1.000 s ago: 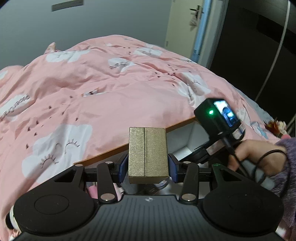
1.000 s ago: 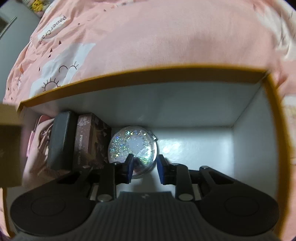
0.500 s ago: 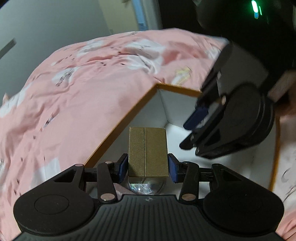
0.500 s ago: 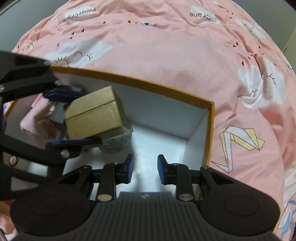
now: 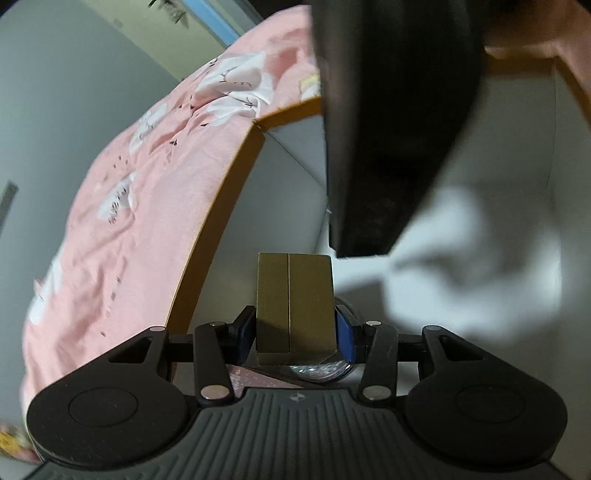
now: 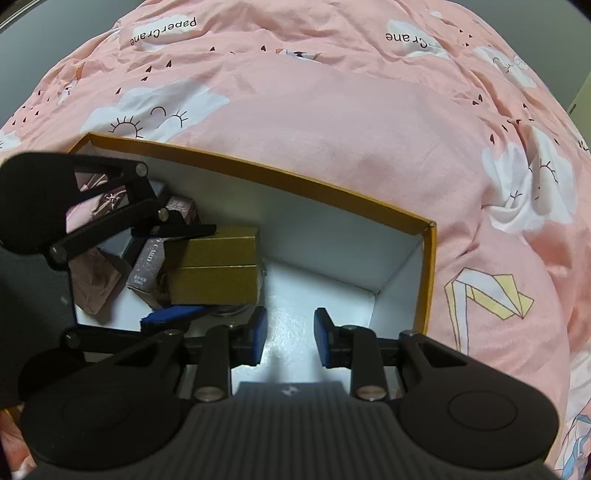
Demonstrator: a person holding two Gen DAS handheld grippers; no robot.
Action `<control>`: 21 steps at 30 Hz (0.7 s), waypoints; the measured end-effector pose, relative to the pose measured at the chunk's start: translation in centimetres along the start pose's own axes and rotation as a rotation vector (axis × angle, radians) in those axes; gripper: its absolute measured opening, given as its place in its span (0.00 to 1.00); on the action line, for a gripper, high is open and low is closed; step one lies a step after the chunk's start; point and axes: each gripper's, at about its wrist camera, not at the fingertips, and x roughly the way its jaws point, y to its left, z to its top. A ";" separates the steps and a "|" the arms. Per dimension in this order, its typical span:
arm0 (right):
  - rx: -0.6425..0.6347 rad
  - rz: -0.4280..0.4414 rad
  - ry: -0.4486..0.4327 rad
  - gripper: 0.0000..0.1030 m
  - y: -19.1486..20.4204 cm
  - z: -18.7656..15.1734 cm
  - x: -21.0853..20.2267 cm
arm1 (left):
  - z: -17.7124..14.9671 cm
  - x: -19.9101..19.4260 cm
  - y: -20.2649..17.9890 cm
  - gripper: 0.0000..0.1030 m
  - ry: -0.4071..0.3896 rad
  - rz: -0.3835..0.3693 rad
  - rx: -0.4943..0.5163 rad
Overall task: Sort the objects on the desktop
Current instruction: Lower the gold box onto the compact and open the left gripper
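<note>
Sorting looks well under way, judging by what already lies in the orange-rimmed storage box [image 6: 428, 266]: along its left end sit a dark case [image 6: 125, 243], a sparkly pink carton [image 6: 146, 269], a pink pouch [image 6: 94, 275] and a round glittery compact [image 5: 319, 369], the last mostly hidden. The left gripper [image 5: 295, 328] pinches a gold gift box [image 6: 214, 266] between its pads and holds it low inside the storage box, over the compact and just beside the carton; whether it touches anything beneath cannot be told. It has yet to be set down and let go. The right gripper [image 6: 288, 341] has its jaws partly spread with nothing between them, hovering over the bare white floor of the storage box's right half. From the left wrist view its dark body fills the upper frame.

How many objects wait outside the storage box cannot be seen.

Under the storage box is no desk but a bed covered by a pink quilt [image 6: 332, 110] printed with clouds, paper cranes and the word "PaperCrane". Behind it stands a plain grey wall [image 5: 55, 110], with a pale door [image 5: 159, 18] at the far edge.
</note>
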 end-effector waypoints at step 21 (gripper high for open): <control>0.108 0.124 -0.002 0.30 0.4 0.4 1.5 | -1.2 -3.1 -2.0 0.60 -0.036 0.004 0.085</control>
